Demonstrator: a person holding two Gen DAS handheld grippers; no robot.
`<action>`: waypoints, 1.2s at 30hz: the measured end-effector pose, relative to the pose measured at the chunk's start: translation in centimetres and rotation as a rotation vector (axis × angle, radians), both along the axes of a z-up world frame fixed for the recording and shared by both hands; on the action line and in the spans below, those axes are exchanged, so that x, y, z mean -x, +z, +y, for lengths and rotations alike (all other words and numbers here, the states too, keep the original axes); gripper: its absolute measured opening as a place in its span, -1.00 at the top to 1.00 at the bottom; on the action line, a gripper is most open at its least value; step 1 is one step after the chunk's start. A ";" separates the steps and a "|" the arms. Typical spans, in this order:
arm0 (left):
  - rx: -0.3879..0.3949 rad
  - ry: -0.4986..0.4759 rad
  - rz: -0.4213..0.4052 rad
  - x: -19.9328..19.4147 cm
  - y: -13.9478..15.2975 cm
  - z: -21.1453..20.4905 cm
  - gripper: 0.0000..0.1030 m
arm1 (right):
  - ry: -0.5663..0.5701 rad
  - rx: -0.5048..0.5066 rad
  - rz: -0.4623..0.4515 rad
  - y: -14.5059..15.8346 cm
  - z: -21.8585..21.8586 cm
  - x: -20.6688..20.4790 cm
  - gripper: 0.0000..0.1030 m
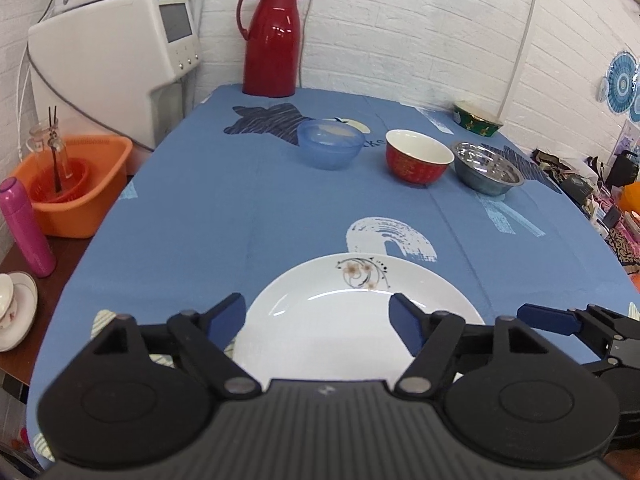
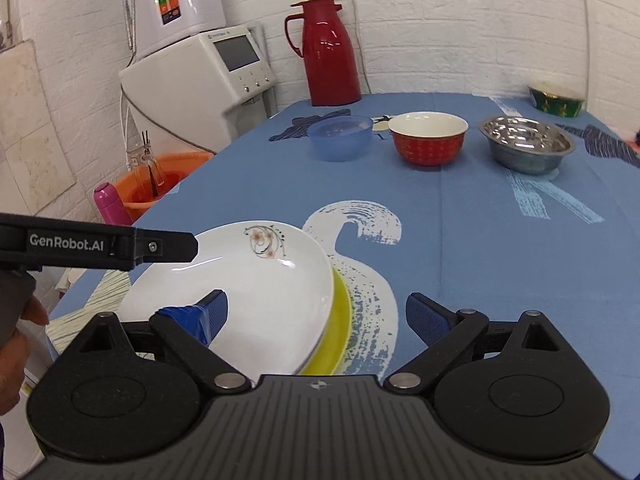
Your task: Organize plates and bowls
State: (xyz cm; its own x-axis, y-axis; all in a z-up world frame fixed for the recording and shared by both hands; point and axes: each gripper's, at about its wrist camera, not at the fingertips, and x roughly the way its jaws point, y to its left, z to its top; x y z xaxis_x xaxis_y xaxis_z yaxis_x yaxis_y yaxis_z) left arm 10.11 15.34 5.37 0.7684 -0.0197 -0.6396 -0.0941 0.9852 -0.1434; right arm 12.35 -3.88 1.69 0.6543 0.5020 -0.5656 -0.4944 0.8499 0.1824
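A white plate with a flower print [image 1: 352,320] [image 2: 240,280] rests on a yellow plate [image 2: 338,320] near the table's front edge. My left gripper [image 1: 316,320] hovers open over the white plate, with a finger on either side of its near half. My right gripper [image 2: 318,312] is open too, its left finger above the white plate and its right finger above the cloth. Further back stand a blue plastic bowl [image 1: 330,148] [image 2: 340,136], a red bowl [image 1: 418,160] [image 2: 428,138] and a steel bowl [image 1: 486,168] [image 2: 526,146] in a row.
A green bowl [image 1: 476,120] sits at the far right, a red thermos [image 1: 272,40] at the back. Left of the blue-clothed table [image 1: 200,220] are an orange basin [image 1: 76,188], a pink bottle [image 1: 26,228], a cup on a saucer [image 1: 12,308] and a white appliance [image 1: 112,68].
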 end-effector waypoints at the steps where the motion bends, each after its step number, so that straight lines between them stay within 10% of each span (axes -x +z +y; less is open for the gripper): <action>1: 0.003 -0.008 0.007 -0.3 0.0 -0.3 -0.43 | -0.015 -0.020 0.014 0.0 -0.6 -0.4 -0.62; 10: 0.019 -0.066 0.044 -3.9 0.2 -2.7 -0.43 | -0.163 -0.001 -0.016 2.1 -7.2 -6.4 -0.62; 16: 0.038 -0.082 0.054 -5.0 -0.2 -3.1 -0.43 | -0.315 0.239 -0.044 5.0 -9.1 -20.6 -0.62; 22: 0.013 -0.030 0.061 -5.7 -0.1 -1.2 -0.43 | -0.317 0.409 0.128 1.7 -8.2 -30.8 -0.62; 36: 0.027 -0.066 0.040 -6.5 0.6 -2.0 -0.43 | -0.208 0.476 0.322 -0.5 -8.7 -28.5 -0.62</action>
State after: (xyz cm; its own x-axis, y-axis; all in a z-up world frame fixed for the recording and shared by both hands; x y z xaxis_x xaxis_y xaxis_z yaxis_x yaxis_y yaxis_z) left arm 16.66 13.31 5.96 0.7387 -0.0868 -0.6684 -0.0354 0.9853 -0.1670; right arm 40.86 -12.55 1.21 0.4704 0.0253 -0.8821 -0.2924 0.9476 -0.1287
